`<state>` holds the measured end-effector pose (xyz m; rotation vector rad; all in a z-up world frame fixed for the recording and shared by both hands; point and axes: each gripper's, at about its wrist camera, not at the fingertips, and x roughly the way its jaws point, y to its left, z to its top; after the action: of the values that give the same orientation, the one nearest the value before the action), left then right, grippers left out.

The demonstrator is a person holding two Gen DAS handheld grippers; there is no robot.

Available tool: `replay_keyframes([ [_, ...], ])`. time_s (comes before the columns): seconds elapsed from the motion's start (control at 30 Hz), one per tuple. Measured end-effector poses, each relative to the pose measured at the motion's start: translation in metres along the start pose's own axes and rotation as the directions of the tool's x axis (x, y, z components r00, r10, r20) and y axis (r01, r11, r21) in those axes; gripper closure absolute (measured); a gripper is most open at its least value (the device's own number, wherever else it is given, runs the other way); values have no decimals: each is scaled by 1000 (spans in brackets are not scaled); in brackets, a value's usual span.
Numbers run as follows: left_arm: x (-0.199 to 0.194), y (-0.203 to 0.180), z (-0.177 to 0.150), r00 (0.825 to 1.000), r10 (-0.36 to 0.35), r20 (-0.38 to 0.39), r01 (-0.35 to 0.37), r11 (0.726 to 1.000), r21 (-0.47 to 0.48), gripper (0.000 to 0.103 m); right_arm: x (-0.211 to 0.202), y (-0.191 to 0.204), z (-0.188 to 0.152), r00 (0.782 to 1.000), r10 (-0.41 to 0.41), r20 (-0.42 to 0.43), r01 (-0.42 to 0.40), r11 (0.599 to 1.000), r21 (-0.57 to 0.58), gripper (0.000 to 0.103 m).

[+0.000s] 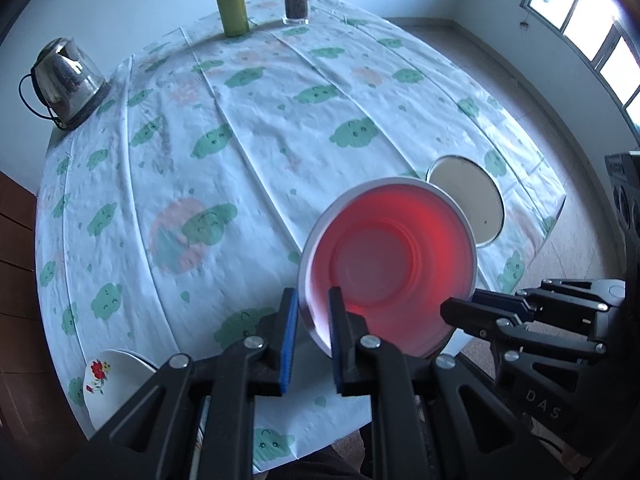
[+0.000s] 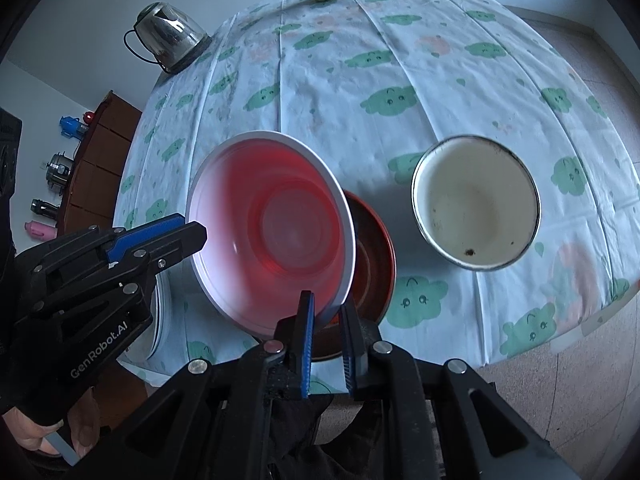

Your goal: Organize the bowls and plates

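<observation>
Both sets of fingers are nearly shut on the rim of the same red bowl (image 2: 276,232): the left gripper (image 1: 314,336) pinches its near-left edge, the right gripper (image 2: 326,332) its near-right edge, so the bowl hangs tilted just ahead of the fingers, mouth toward them, above the counter (image 1: 248,128). Neither hand is nearer; it is shared. Directly beneath the bowl, beyond the right fingers, sits a dark red-brown dish (image 2: 372,252), which looks like the stacking spot, so the bowl likely has to level out and go straight down. Only the right wrist view shows that dish; the left view hides it. Further right stands a cream enamel bowl (image 2: 476,200), apart. A white flowered plate (image 1: 108,380) lies left of the left fingers
</observation>
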<state>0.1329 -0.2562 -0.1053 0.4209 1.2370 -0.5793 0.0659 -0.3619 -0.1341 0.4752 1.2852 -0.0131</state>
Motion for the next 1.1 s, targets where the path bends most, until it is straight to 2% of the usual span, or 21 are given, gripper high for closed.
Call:
replay_keyframes([
  [0.77, 22, -5, -5, 997, -24, -74, 25, 1000, 7, 90, 19, -15, -5, 995, 42, -95, -38, 998, 42, 88],
  [1.1, 28, -3, -2, 995, -27, -92, 27, 1000, 1, 90, 25, -17, -3, 994, 46, -104, -41, 998, 49, 88],
])
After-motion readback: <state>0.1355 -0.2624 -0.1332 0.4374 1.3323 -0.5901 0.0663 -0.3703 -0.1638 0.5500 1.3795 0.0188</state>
